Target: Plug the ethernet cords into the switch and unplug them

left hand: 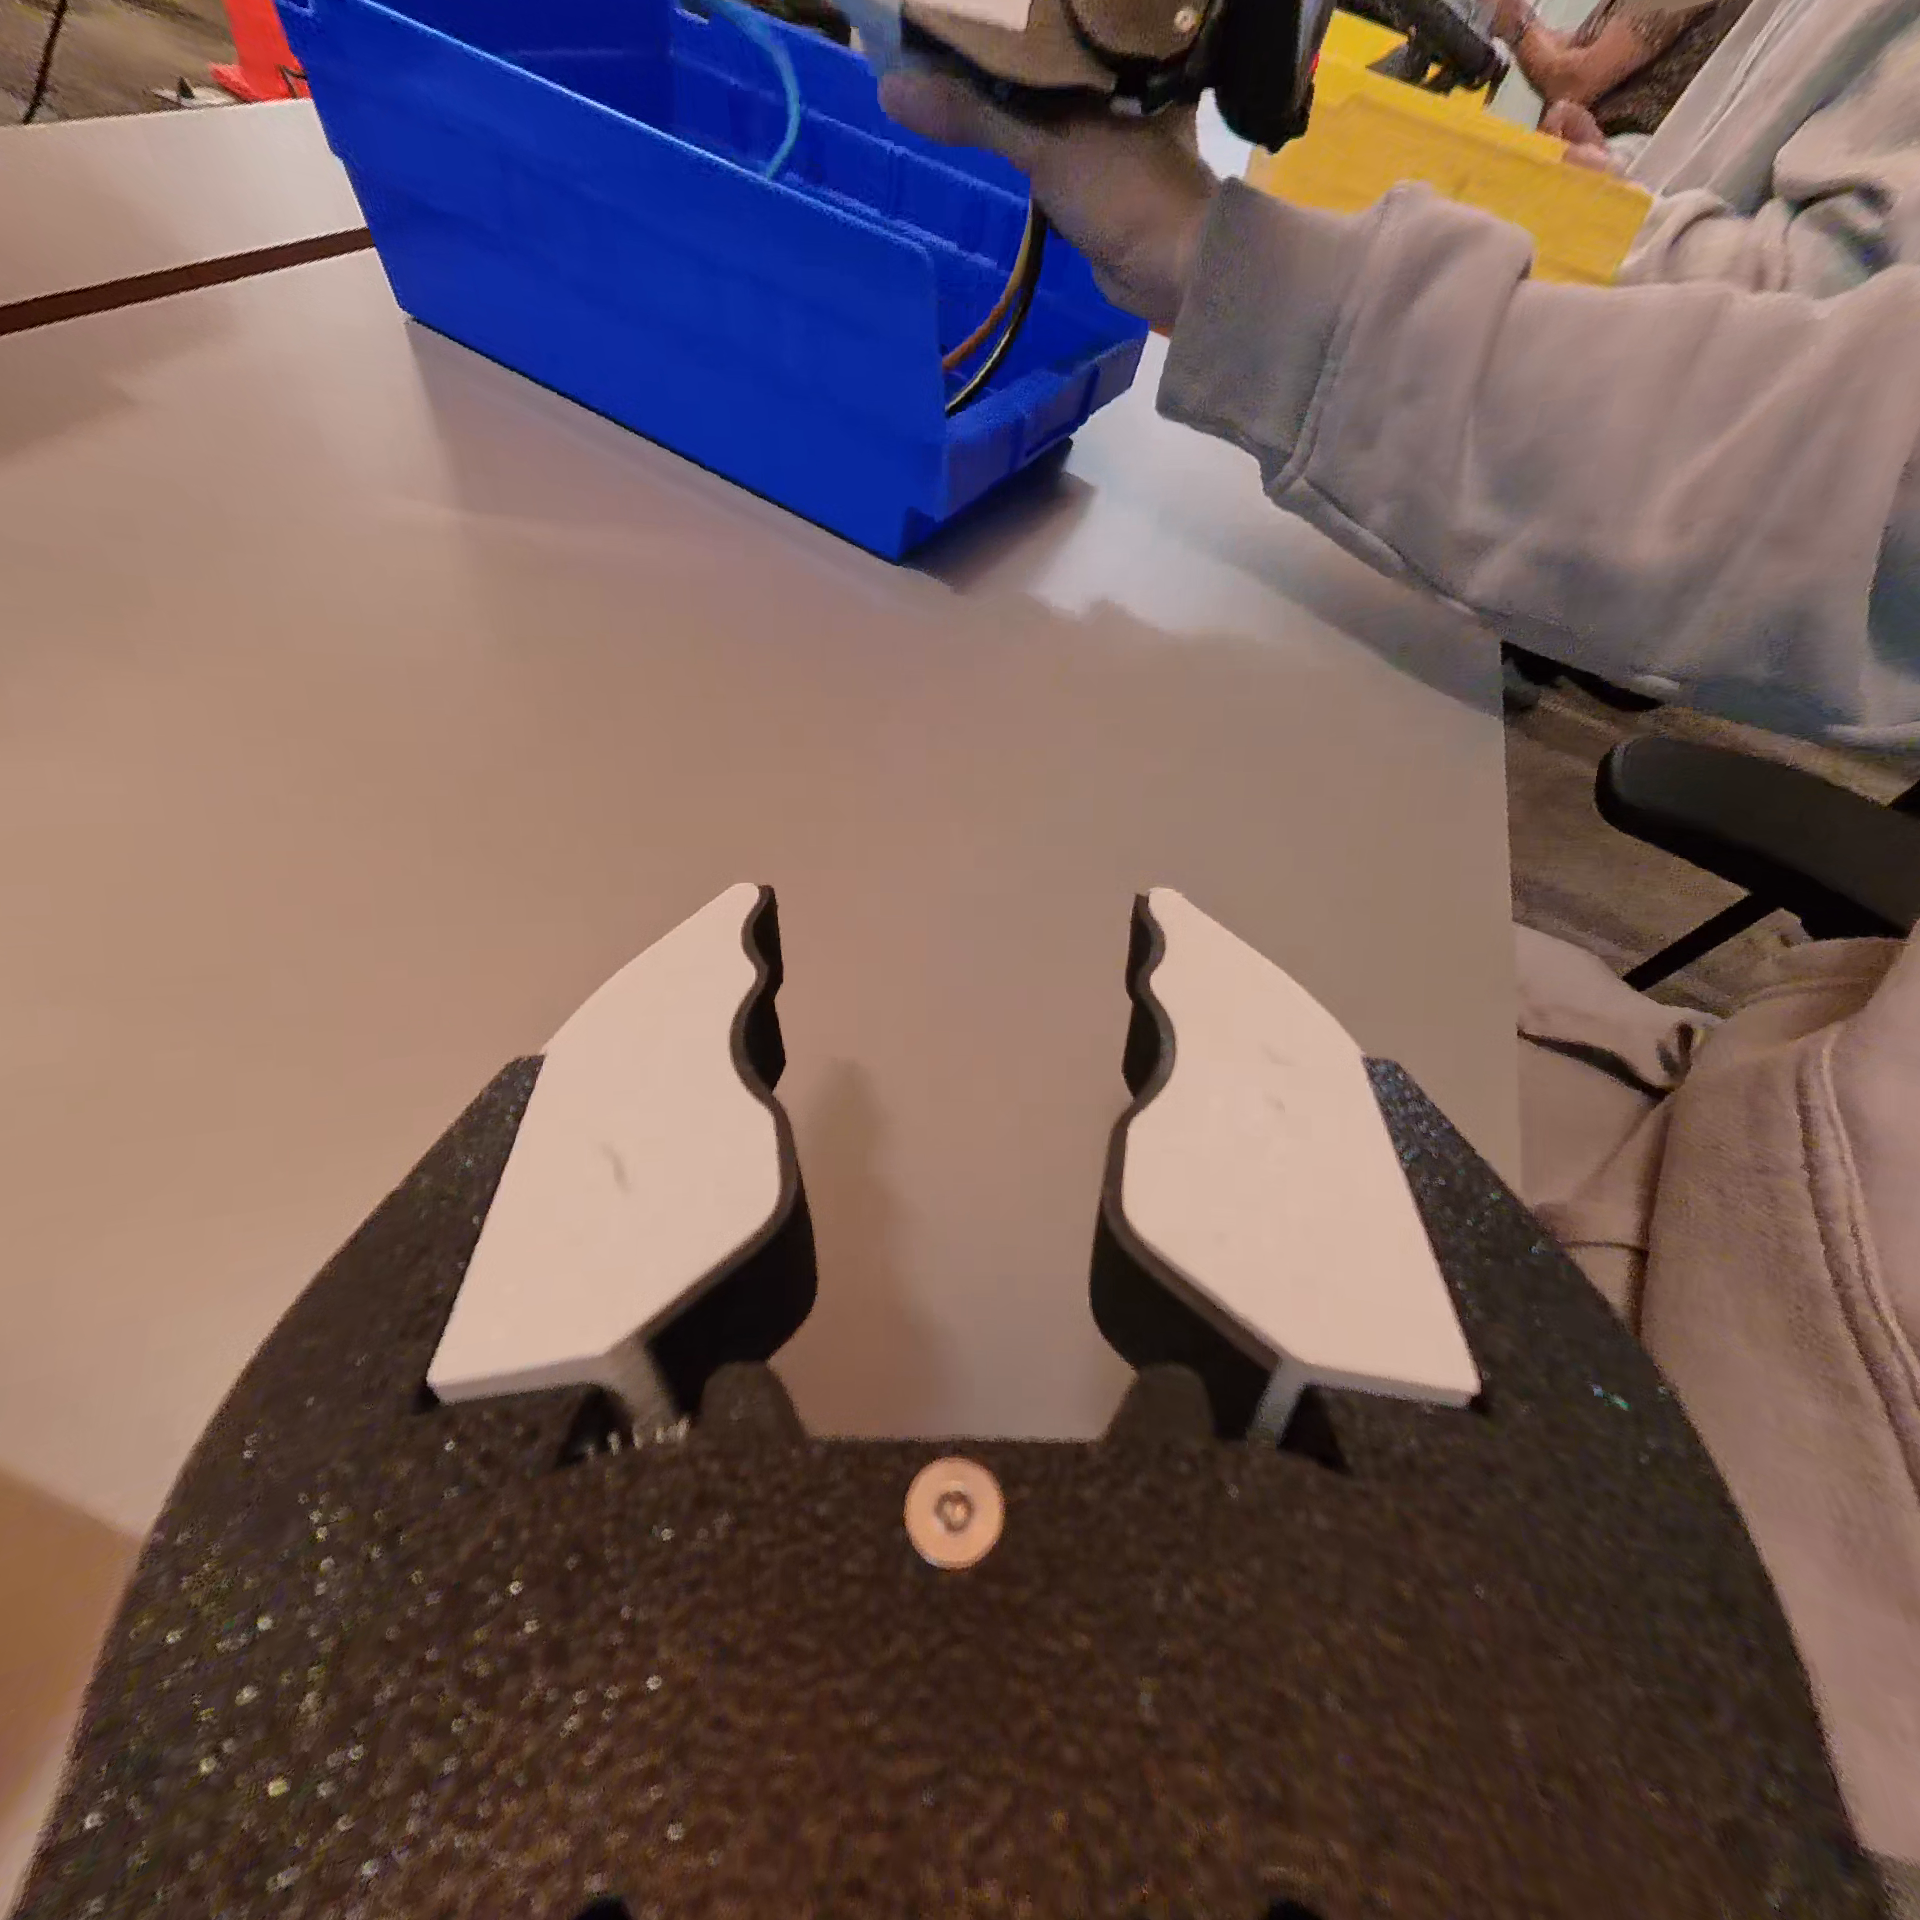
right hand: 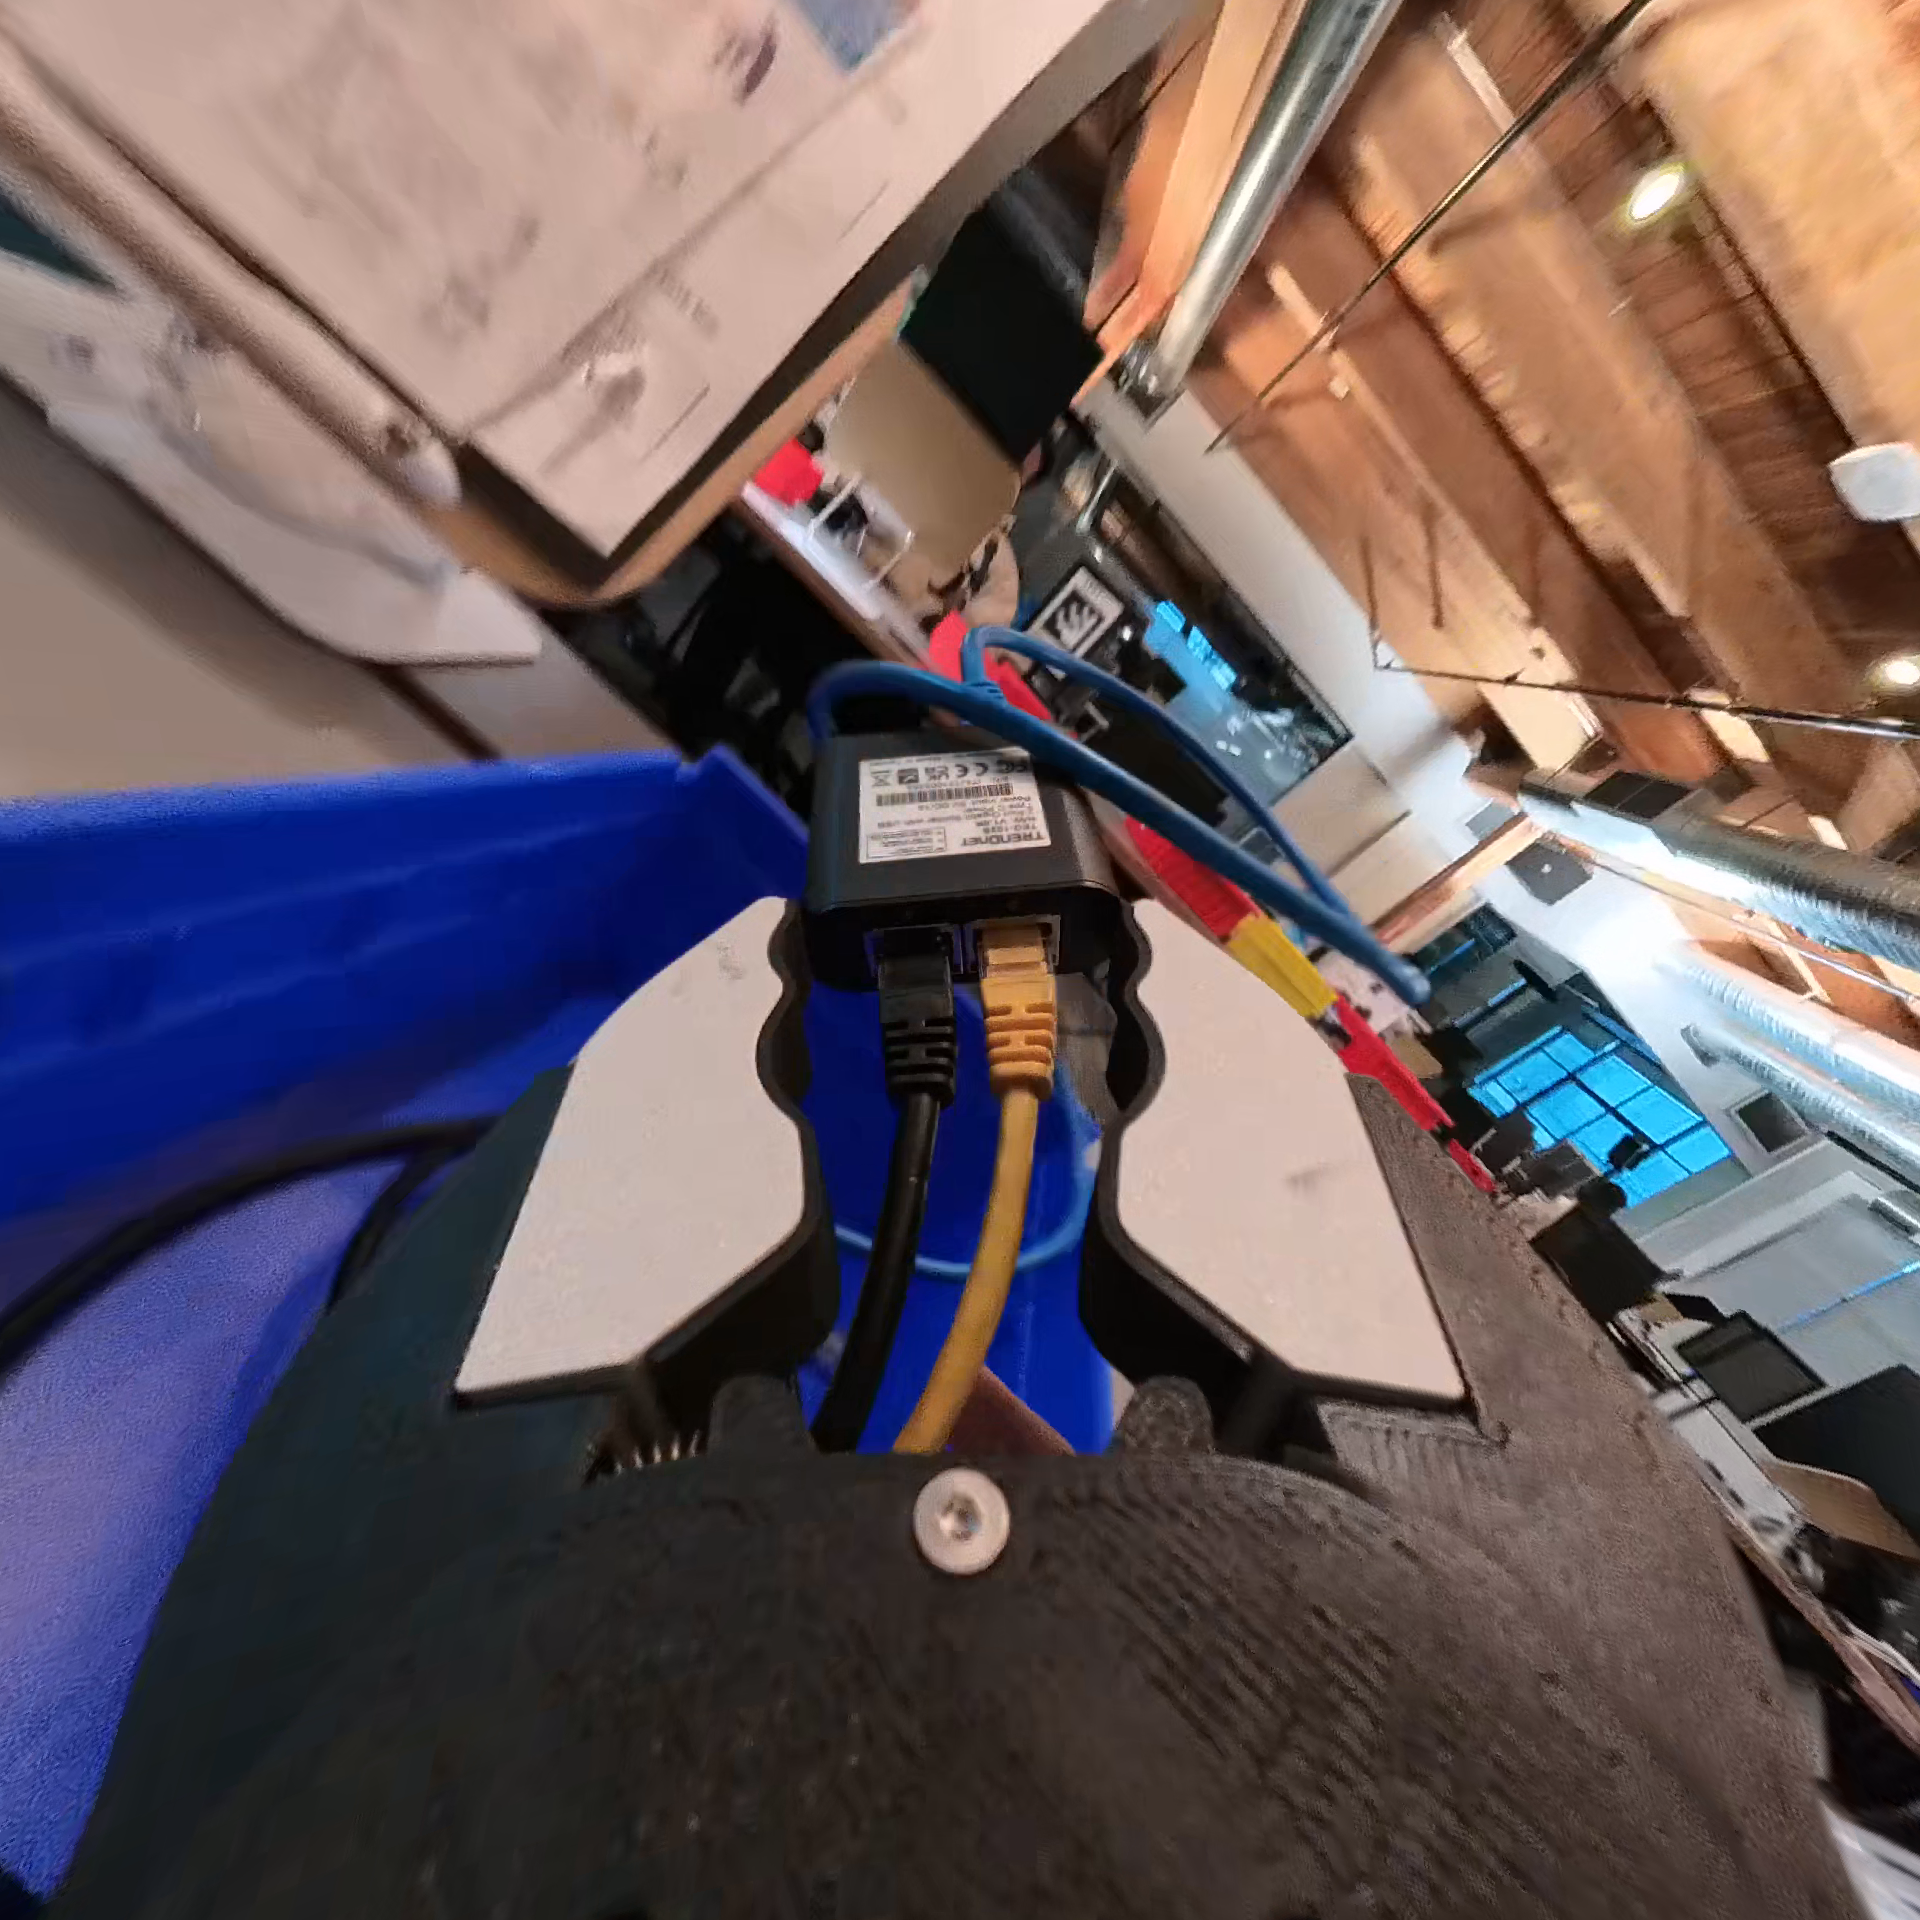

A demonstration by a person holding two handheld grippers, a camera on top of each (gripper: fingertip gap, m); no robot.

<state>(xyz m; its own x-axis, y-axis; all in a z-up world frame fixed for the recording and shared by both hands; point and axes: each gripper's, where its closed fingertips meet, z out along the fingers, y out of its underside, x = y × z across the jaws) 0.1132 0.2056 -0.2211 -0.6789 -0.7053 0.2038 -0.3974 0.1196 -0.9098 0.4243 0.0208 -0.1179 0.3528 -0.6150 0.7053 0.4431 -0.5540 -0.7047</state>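
While our right gripper [right hand: 956, 940] is raised over the blue bin [right hand: 312, 935], its fingers are clamped on the two sides of the black ethernet switch [right hand: 935, 842], which sits right at the fingertips with its labelled face toward the camera. We see a black ethernet cord [right hand: 914, 1049] and a yellow ethernet cord [right hand: 1018, 1029] plugged into its near ports, both running back between the fingers. A blue ethernet cord [right hand: 1143, 790] loops over the switch's far end. Our left gripper [left hand: 954, 935] hovers over the bare desk [left hand: 416, 727] near its right edge, fingers apart and holding nothing. From there the blue bin [left hand: 675, 260] stands toward the desk's far edge, with the right hand [left hand: 1112, 208] above it.
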